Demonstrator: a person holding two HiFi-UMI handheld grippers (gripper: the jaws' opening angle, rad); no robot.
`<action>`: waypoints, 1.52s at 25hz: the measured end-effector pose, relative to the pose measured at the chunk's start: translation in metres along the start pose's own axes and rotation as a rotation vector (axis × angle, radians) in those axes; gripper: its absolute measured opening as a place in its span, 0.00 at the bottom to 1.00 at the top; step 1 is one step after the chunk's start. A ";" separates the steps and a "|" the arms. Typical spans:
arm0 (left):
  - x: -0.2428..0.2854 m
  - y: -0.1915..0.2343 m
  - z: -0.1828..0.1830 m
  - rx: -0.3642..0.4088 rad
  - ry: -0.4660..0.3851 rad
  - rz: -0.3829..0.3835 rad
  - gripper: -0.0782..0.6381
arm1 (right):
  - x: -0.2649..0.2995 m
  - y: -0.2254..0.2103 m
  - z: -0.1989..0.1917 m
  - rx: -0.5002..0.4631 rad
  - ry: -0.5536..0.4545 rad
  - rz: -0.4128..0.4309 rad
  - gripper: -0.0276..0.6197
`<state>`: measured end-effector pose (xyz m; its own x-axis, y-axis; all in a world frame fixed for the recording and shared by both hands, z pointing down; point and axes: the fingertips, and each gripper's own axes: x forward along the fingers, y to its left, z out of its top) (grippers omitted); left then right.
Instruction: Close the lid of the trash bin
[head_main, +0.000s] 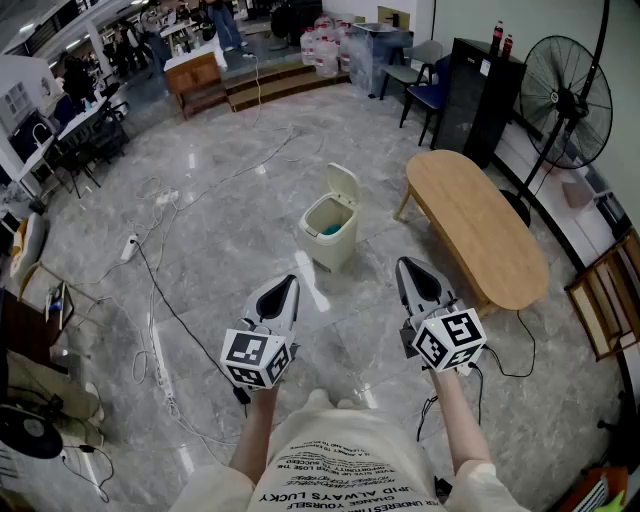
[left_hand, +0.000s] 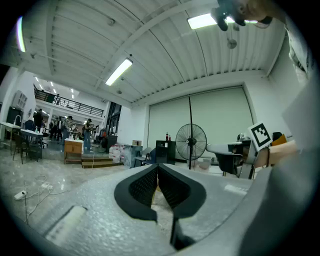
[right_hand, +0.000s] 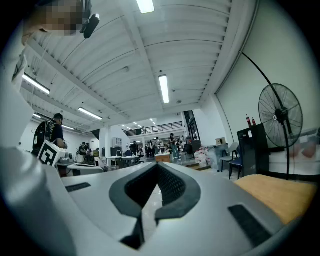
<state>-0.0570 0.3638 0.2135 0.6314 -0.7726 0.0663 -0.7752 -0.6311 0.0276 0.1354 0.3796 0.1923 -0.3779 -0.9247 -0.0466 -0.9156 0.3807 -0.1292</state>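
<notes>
A cream trash bin (head_main: 330, 232) stands on the grey tiled floor ahead of me, its lid (head_main: 343, 185) tipped up and back so the inside shows. My left gripper (head_main: 291, 283) is held level, short of the bin and a little to its left, jaws shut with nothing between them. My right gripper (head_main: 406, 266) hovers level to the bin's right, also shut and empty. In the left gripper view the tips (left_hand: 158, 167) meet; in the right gripper view the tips (right_hand: 157, 165) meet too. The bin shows in neither gripper view.
A low oval wooden table (head_main: 474, 225) stands right of the bin. A standing fan (head_main: 566, 102), a black cabinet (head_main: 477, 96) and chairs (head_main: 425, 85) lie beyond. Cables and a power strip (head_main: 129, 247) trail over the floor at left.
</notes>
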 end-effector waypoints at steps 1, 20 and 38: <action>0.001 0.000 -0.001 -0.001 0.000 0.000 0.14 | 0.000 -0.001 0.000 0.000 0.001 0.002 0.05; 0.019 0.006 -0.009 -0.017 0.006 0.021 0.14 | 0.022 -0.007 -0.017 0.092 0.005 0.115 0.31; 0.122 0.078 -0.030 -0.050 0.079 0.020 0.14 | 0.139 -0.069 -0.050 0.141 0.062 0.072 0.53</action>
<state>-0.0409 0.2228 0.2535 0.6135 -0.7761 0.1458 -0.7891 -0.6096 0.0754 0.1390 0.2256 0.2437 -0.4536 -0.8912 0.0002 -0.8593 0.4373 -0.2654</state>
